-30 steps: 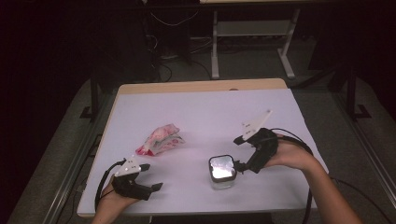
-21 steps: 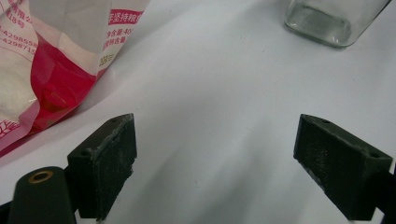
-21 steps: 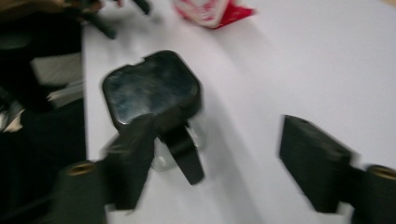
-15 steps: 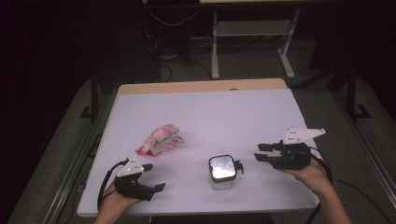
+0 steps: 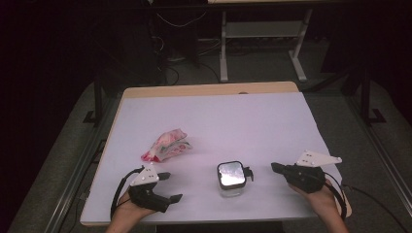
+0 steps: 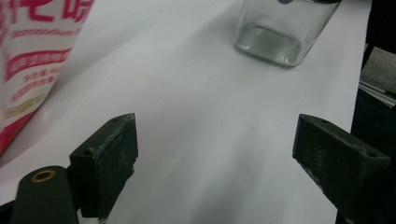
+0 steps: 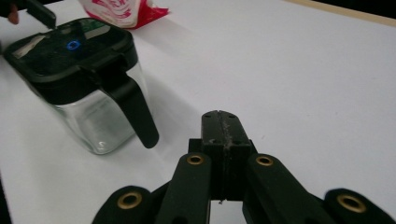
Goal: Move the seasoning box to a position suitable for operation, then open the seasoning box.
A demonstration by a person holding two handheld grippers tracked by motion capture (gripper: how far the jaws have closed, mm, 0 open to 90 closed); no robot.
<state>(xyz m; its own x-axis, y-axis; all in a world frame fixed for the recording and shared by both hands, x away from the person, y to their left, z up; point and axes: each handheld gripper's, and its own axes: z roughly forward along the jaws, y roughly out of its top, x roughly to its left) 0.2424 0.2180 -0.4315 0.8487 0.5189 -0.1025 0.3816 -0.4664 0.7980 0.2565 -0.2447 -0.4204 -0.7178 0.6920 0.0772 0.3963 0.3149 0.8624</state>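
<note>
The right gripper (image 5: 277,167) has just been closed on nothing, just beside the glass jar (image 5: 231,177). The left gripper (image 5: 170,187) is held wide open near a packet (image 5: 166,145), seemingly of seasoning.

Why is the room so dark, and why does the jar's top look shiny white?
In the high view, light falls on the white table while the floor around it stays dim; the jar lid mirrors that light as a pale glare. In the right gripper view the lid looks black, with small reflections. In the left gripper view, the near jaws look slightly soft.
</note>
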